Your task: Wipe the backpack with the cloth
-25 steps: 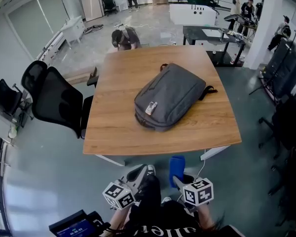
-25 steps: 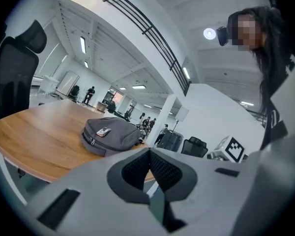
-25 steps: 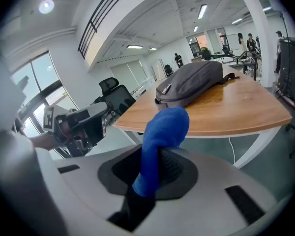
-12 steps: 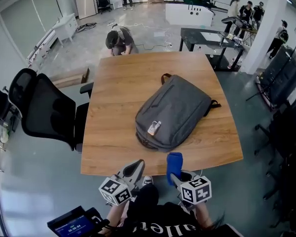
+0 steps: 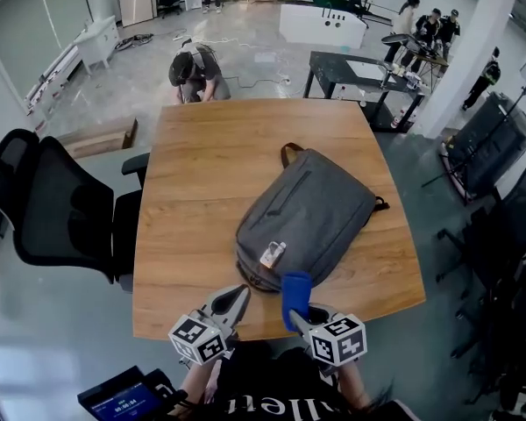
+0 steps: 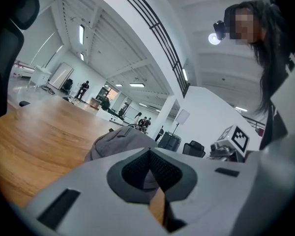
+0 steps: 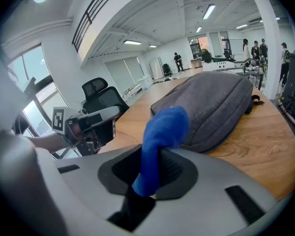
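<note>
At the near edge of the light wooden counter [image 5: 202,174], the person holds both tools low against the body, each with its cube of square markers turned up. The left tongs [image 5: 237,295] are pressed together with nothing between the pads, their tip lying over the counter's front edge and aimed towards the bag. Just beside them, the right tongs [image 5: 298,310] are pinching a bright blue cloth [image 5: 295,289]. It stands up out of the pads in a soft folded roll, and its rounded top leans forward. From the head view that top reaches the near end of the grey fabric backpack [image 5: 311,217], though I can't tell whether it actually touches.

The backpack lies flat on the right half of the counter, running at a slant from the near edge up towards the far right. A small white tag [image 5: 273,253] hangs at its near end, and a brown carry handle [image 5: 289,152] shows at the far end.

To the left of the counter stands a black mesh office chair [image 5: 53,217], close to its side. Beyond the far edge a person crouches on the floor [image 5: 193,68], and further right there is a dark table [image 5: 351,64] with several people standing behind it.
</note>
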`<act>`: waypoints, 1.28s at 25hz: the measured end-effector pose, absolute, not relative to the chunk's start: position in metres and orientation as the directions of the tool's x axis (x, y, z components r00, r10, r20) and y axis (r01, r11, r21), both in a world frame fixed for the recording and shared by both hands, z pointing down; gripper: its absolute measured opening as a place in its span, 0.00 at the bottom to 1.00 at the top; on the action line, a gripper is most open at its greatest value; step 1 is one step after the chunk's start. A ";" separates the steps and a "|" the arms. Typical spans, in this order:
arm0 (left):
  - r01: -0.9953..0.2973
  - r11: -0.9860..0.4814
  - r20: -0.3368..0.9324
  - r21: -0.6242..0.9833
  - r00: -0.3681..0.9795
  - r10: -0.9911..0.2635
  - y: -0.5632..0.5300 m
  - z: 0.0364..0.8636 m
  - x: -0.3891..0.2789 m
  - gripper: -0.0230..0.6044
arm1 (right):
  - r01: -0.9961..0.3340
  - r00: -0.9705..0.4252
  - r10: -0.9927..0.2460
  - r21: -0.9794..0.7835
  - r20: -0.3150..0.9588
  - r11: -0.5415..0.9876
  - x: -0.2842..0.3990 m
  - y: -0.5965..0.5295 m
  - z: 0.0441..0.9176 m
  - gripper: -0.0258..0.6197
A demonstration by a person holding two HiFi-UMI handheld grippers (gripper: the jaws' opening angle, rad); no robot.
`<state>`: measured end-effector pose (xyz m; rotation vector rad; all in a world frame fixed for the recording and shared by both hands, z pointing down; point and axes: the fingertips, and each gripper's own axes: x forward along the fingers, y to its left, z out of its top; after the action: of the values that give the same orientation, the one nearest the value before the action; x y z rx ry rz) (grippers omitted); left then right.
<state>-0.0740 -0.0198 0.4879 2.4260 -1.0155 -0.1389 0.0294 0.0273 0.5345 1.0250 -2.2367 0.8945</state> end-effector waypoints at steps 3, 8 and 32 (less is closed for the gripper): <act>-0.632 -0.594 0.100 0.498 0.722 -0.684 -0.029 0.493 -0.078 0.03 | -0.788 -0.585 -0.441 -0.348 0.681 0.508 0.022 0.013 0.533 0.16; -0.643 -0.574 0.115 0.506 0.710 -0.694 -0.035 0.500 -0.082 0.03 | -0.751 -0.601 -0.403 -0.315 0.690 0.580 0.015 -0.018 0.525 0.16; -0.741 -0.375 0.123 0.558 0.520 -0.845 -0.056 0.508 -0.082 0.03 | -0.256 -0.560 0.166 -0.360 0.812 0.897 -0.106 -0.225 0.529 0.16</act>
<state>-0.0824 -0.0557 0.5080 2.2041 -1.2869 -0.2453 -0.1056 -0.2253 0.5292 0.0646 -2.0943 0.5522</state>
